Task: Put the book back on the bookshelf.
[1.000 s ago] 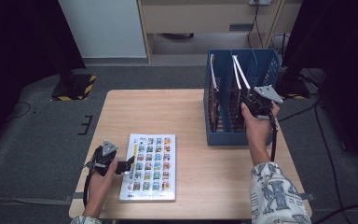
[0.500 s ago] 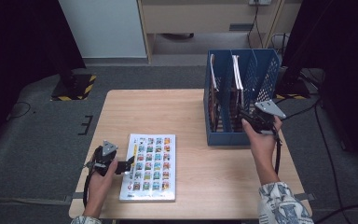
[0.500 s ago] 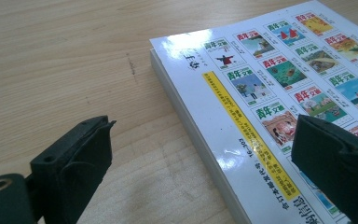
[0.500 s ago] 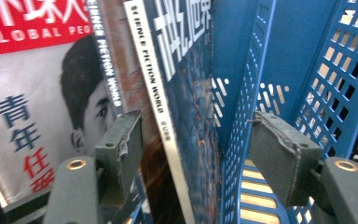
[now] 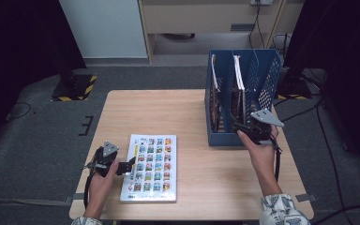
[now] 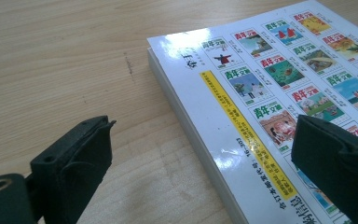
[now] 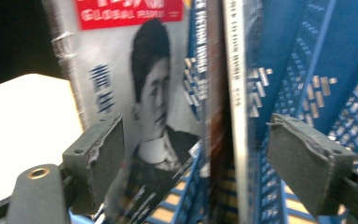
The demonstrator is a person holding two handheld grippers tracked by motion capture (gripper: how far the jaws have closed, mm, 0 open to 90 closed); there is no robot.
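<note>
The left gripper (image 5: 122,166), jaws wide, straddles the glossy book's (image 5: 151,168) left edge near the table's (image 5: 159,112) front-left corner. The right gripper (image 7: 205,172), jaws just widening and empty, faces magazines (image 7: 135,93) standing in the blue mesh rack (image 5: 267,89).

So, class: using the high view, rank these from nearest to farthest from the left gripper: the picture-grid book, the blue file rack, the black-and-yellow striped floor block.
Measured from the left gripper:
1. Picture-grid book: flat on the table, right at its jaws.
2. Black-and-yellow striped floor block: on the floor beyond the table's far left corner.
3. Blue file rack: table's far right side, by the right gripper.
</note>
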